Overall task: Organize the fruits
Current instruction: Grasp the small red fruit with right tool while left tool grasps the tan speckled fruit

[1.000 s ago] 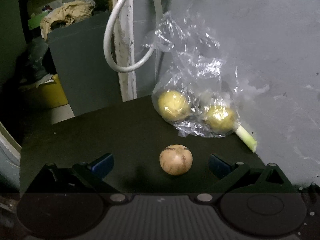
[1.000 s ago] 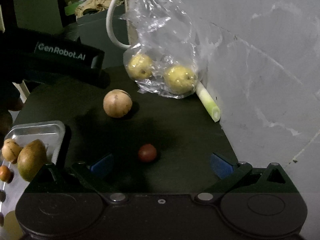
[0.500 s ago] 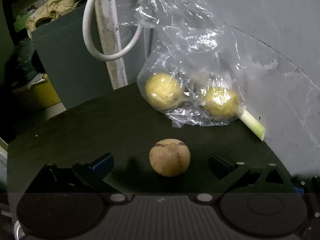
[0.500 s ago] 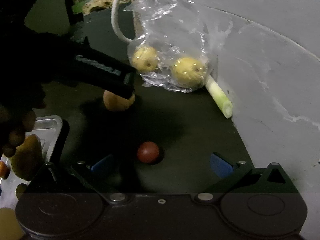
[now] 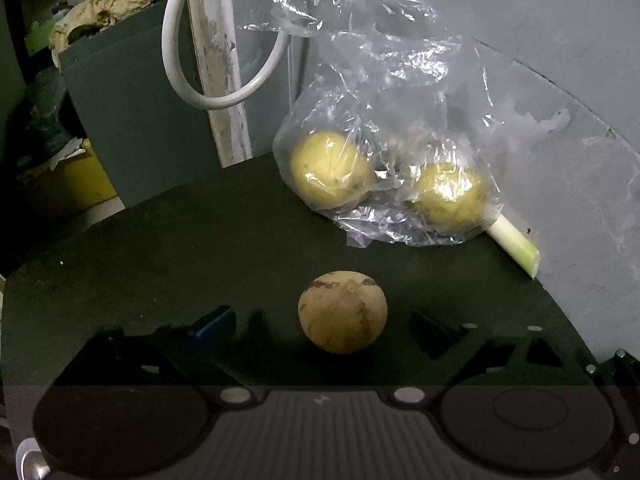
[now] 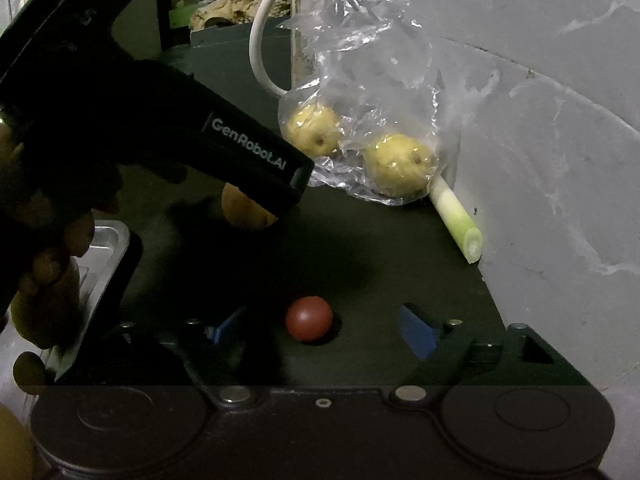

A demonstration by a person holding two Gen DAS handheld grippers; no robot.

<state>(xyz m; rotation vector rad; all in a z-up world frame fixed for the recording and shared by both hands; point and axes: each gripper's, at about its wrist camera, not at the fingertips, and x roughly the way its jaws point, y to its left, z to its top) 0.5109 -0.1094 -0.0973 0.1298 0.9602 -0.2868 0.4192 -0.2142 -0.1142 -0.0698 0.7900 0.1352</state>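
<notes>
On the dark table, open left gripper (image 5: 324, 326) straddles a tan round fruit (image 5: 343, 311); open right gripper (image 6: 320, 330) straddles a small red fruit (image 6: 309, 318). Tray (image 6: 110, 248) holds some; two bagged yellow fruits (image 5: 446, 196) remain.

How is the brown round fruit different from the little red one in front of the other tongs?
The brown fruit is larger, tan and blotchy; the red fruit is smaller, smooth and evenly dark red. The brown one lies nearer the bagged yellow fruits. Both are round, rest loose on the dark tabletop, each between open tongs.

Dim, grainy fisheye frames with dark, curved corners; glare glints on the crumpled clear plastic bag (image 5: 384, 128), and deep shadow pools below it.
</notes>
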